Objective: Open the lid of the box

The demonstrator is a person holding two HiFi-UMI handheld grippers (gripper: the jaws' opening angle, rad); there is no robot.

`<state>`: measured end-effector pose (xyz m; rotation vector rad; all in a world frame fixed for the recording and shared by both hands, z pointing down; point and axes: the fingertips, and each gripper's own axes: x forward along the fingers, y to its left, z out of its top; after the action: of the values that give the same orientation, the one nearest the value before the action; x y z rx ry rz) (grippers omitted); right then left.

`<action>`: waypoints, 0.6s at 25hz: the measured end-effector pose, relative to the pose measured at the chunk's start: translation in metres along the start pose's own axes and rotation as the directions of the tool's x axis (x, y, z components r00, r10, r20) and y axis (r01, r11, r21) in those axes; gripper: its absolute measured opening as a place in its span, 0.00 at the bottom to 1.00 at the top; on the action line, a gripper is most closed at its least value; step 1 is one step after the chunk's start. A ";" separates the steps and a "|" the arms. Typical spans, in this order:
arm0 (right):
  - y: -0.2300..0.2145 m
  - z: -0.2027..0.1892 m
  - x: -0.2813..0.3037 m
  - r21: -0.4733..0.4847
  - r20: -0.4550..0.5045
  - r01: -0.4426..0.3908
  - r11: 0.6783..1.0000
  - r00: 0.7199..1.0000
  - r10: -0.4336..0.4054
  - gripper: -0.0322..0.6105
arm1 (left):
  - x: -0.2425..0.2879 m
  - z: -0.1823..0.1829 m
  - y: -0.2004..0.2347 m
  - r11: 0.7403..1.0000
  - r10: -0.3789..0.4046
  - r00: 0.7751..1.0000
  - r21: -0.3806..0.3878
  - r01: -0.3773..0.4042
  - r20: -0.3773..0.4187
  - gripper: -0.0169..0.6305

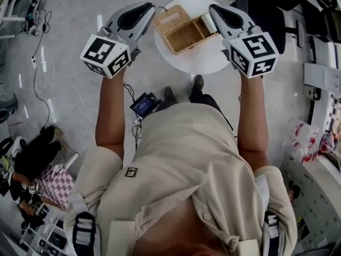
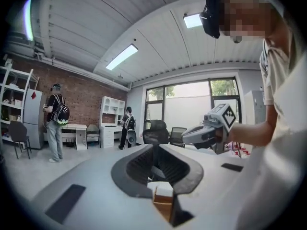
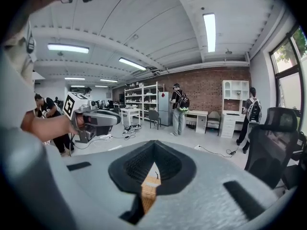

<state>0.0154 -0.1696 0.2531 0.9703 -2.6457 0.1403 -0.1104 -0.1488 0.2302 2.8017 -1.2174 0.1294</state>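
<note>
Both grippers are held raised, near level, over the round white table [image 1: 205, 63], one at each side of the wicker box [image 1: 187, 36].

Left gripper [image 1: 151, 7]: jaws are drawn together, tips meeting, and nothing is gripped. Only a thin slit near the base is seen in its own view, with a scrap of wicker and white showing far below.

Right gripper [image 1: 213, 8]: the same is noted, with jaws closed on nothing and wicker glimpsed through the slit.

The box sits on the far half of the table, well below the jaw tips and touched by neither gripper. A paler woven panel, taken to be the lid [image 1: 170, 18], is seen lying back at the box's upper left, with the darker interior exposed beside it.

Step is judged to be the end of the task, with the lid apparently already thrown open and both tools clear. The hinge is too small to confirm.

Little further is called for. If the lid is to be pushed flatter, one gripper would have to be lowered to its free edge, with care that the light box is not dragged off the table.
</note>
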 end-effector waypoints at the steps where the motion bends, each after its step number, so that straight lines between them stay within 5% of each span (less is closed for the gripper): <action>1: 0.003 0.004 -0.003 0.005 0.010 -0.011 1.000 1.000 0.011 0.04 | -0.005 0.008 -0.003 1.000 0.002 1.000 -0.009 -0.002 0.016 0.08; 8: 0.011 0.023 -0.016 0.027 0.048 -0.047 0.999 0.998 0.046 0.03 | -0.026 0.047 -0.016 0.997 -0.004 0.992 -0.077 0.014 0.129 0.08; 15: 0.010 0.024 -0.017 0.015 0.046 -0.048 0.999 0.998 0.048 0.03 | -0.024 0.044 -0.018 0.997 -0.009 0.992 -0.077 0.019 0.126 0.08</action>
<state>0.0145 -0.1561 0.2246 0.9257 -2.7144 0.1525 -0.1117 -0.1238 0.1829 2.7872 -1.1999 -0.0953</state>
